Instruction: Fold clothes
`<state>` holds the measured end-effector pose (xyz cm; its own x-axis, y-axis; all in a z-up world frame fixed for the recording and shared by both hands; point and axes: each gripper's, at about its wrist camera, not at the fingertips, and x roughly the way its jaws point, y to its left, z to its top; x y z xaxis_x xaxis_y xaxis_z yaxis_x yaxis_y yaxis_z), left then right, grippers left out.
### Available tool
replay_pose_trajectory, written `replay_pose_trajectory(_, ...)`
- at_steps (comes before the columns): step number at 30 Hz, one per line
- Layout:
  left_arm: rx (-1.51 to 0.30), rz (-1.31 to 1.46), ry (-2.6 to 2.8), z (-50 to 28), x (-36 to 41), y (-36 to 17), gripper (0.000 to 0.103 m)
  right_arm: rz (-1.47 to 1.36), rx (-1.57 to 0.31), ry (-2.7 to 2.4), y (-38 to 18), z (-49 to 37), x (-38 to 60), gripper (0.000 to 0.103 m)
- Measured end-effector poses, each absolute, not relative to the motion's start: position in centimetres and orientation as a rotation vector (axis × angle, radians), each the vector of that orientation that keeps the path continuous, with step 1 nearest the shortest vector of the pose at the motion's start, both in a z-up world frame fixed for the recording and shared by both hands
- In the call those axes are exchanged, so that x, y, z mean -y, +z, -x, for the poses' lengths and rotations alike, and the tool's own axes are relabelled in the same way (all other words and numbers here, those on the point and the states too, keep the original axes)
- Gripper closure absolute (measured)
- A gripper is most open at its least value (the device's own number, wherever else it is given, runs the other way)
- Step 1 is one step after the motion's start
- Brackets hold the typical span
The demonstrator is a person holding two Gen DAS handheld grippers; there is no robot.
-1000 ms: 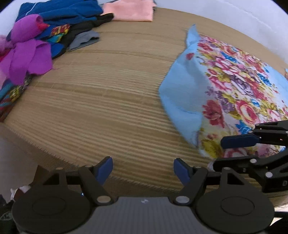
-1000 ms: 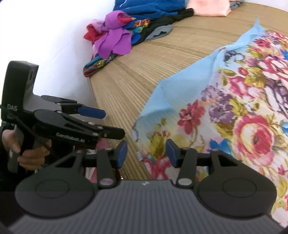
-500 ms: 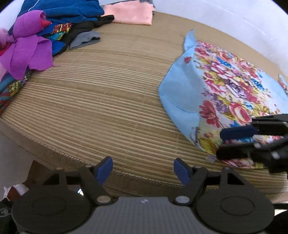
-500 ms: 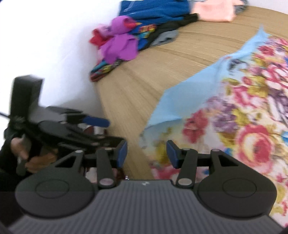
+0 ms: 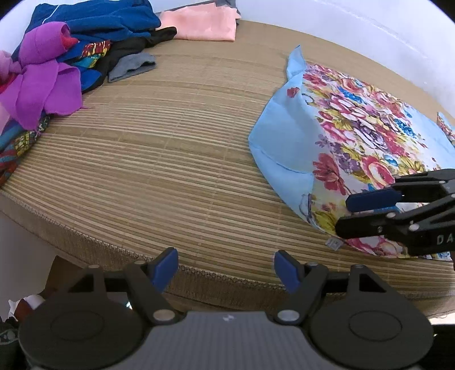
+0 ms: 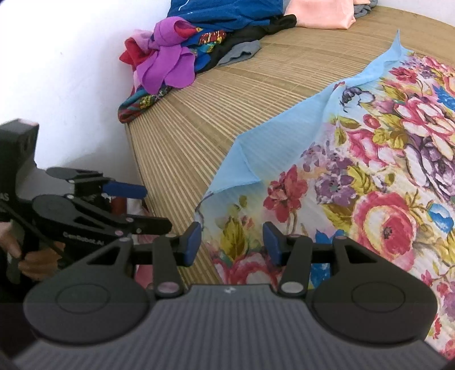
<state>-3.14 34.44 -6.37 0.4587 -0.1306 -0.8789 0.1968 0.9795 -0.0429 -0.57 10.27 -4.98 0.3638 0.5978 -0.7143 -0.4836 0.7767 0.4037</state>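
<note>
Fingers of both grippers [image 5: 226, 269] [image 6: 231, 242] gape above the mat's [image 5: 170, 159] near edge.

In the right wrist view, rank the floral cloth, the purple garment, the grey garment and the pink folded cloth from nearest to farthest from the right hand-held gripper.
From the right hand-held gripper:
1. Floral cloth, directly under and ahead, to the right.
2. Purple garment, in the pile at the mat's left edge.
3. Grey garment, just beyond it, nearer the middle.
4. Pink folded cloth, at the far end.
</note>
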Motion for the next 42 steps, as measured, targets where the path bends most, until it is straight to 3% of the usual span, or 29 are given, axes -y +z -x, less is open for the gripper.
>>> replay_pose_trajectory(33, -1.075, -0.196, -0.154, 1.8, -30.4, -4.4, 0.027, 0.023, -0.911, 0.860, -4.7, 2.5, -11.3, 0.052)
replay_pose_trajectory(42, -1.028, -0.260, -0.319, -2.6, -32.8, -3.9, 0.027, -0.094, -0.911, 0.515, -4.9, 0.5, -10.8, 0.053)
